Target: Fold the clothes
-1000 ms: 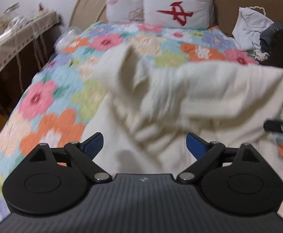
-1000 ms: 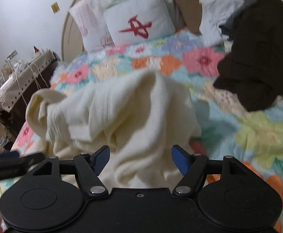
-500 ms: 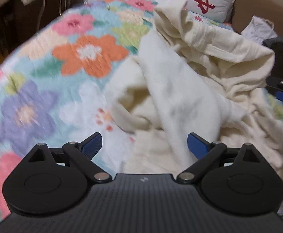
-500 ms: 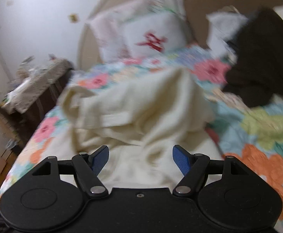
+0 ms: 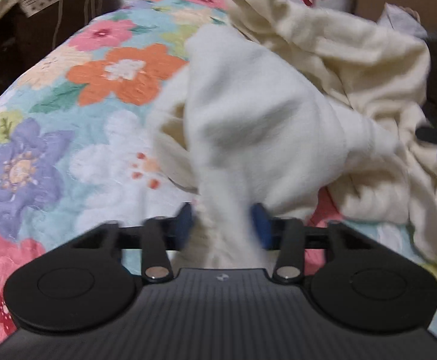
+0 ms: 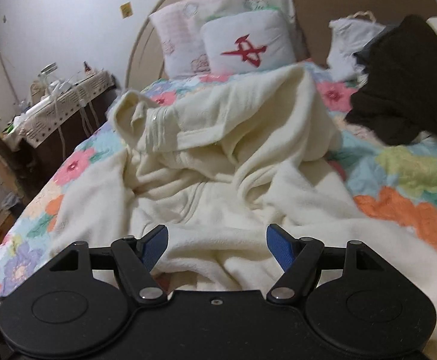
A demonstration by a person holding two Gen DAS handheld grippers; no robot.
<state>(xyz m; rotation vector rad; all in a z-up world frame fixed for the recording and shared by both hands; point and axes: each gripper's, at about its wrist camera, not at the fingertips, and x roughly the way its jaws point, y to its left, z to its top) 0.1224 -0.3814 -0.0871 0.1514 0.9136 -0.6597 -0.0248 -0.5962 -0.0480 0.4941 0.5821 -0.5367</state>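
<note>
Bed with flowered quilt [image 5: 68,138]. Cream fleece garment [image 6: 218,162], crumpled, lies across the middle of the quilt, its far edge bunched toward the pillows.

Left tongs [image 5: 223,225]: jaws have just been closing, now pinching a fold of the cream garment between the blue pads; the cloth rises from the pads in a twisted ridge. That view is motion-blurred, so which part of the garment is caught — perhaps a sleeve or hem — cannot be told.

Right tongs [image 6: 217,247]: spread wide, hovering over the near edge of the garment, pads clear of the cloth on both sides, nothing gripped. In the left wrist view they show as a dark shape at the far right edge.

Behind: white cushion with red mark [image 6: 248,42] against a larger patterned pillow [image 6: 185,30]. Dark brown garment [image 6: 407,81] heaped at right on the quilt, a pale cloth [image 6: 350,45] just behind it. Cluttered side table [image 6: 65,96] left of the bed.
</note>
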